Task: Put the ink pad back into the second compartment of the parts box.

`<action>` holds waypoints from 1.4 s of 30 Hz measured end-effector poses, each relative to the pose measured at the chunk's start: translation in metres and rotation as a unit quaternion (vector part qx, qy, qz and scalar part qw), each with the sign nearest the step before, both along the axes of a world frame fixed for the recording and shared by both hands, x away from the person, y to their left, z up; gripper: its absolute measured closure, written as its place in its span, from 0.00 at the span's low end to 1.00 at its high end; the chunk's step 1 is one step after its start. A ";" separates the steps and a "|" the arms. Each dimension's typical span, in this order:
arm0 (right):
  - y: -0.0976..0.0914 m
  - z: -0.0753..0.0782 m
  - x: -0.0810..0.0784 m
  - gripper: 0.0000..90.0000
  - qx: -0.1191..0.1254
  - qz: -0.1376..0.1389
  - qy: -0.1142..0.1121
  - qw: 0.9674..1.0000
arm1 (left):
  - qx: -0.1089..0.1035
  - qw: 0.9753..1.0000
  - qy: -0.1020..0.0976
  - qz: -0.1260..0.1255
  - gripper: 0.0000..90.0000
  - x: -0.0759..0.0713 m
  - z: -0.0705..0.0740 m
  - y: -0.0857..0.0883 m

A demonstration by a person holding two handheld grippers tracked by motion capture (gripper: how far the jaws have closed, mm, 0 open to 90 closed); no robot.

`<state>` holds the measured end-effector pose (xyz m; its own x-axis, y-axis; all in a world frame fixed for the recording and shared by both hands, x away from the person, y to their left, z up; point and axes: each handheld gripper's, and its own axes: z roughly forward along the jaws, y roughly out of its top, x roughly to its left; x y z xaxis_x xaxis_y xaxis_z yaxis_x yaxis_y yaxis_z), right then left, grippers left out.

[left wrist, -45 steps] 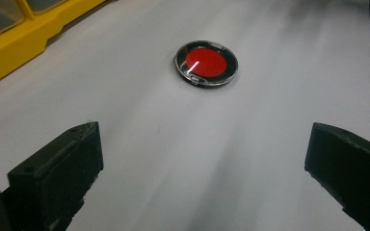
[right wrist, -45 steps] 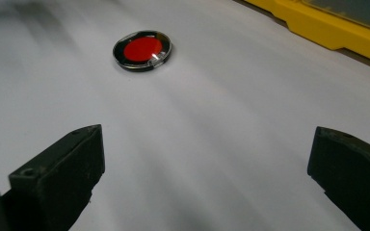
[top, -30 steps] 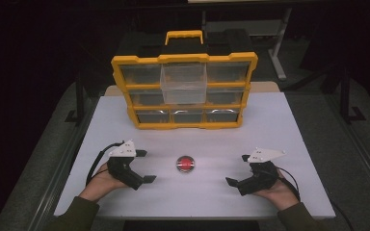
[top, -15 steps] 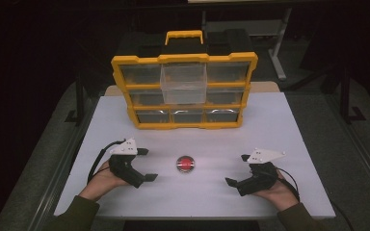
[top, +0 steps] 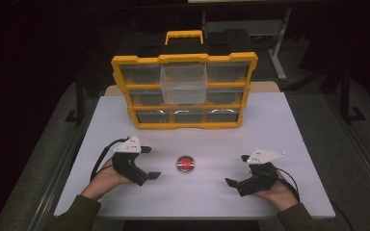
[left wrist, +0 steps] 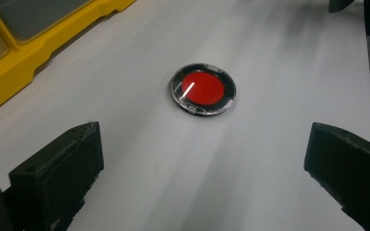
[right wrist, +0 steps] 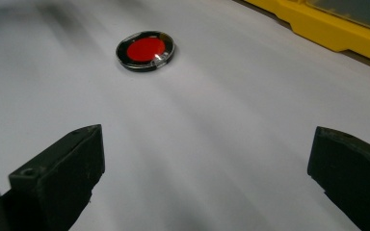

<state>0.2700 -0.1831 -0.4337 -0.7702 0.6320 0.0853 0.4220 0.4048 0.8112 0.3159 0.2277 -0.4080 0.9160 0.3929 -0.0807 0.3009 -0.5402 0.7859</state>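
Note:
A small round disc (top: 185, 164) with a red face and a black rim lies flat on the white table (top: 279, 125), between both hands. My left gripper (top: 149, 162) rests on the table just left of it, open, nothing between its jaws. My right gripper (top: 238, 169) rests further off on the right, also open and empty. The left gripper view has the disc (left wrist: 203, 89) ahead of the spread jaws; in the right gripper view the disc (right wrist: 145, 50) lies farther ahead and to the left.
A yellow organizer (top: 185, 91) with clear drawers stands at the back of the table; its upper middle drawer (top: 183, 84) is pulled out toward me. Its yellow base (left wrist: 43, 43) edges the left gripper view and the base (right wrist: 337, 33) edges the right gripper view.

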 end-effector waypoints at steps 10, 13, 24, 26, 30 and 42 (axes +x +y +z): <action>-0.001 0.000 0.000 0.00 0.001 -0.001 0.001 1.000 | 0.005 1.000 0.007 -0.005 0.00 0.006 0.000 -0.008; 0.000 0.000 0.000 0.00 0.001 0.000 0.000 1.000 | 0.006 1.000 0.009 -0.004 0.00 0.006 0.001 -0.009; 0.003 0.002 -0.001 0.00 -0.001 0.003 -0.002 1.000 | 0.006 1.000 0.010 -0.009 0.00 0.011 0.006 -0.015; 0.003 0.002 -0.001 0.00 -0.001 0.003 -0.002 1.000 | 0.005 1.000 0.011 -0.009 0.00 0.012 0.006 -0.016; 0.002 0.002 -0.002 0.00 0.000 0.004 -0.002 1.000 | 0.006 1.000 0.018 -0.015 0.00 0.014 0.005 -0.020; 0.002 0.002 -0.001 0.00 0.003 0.003 0.000 1.000 | 0.017 0.999 0.024 -0.027 0.00 0.022 0.005 -0.032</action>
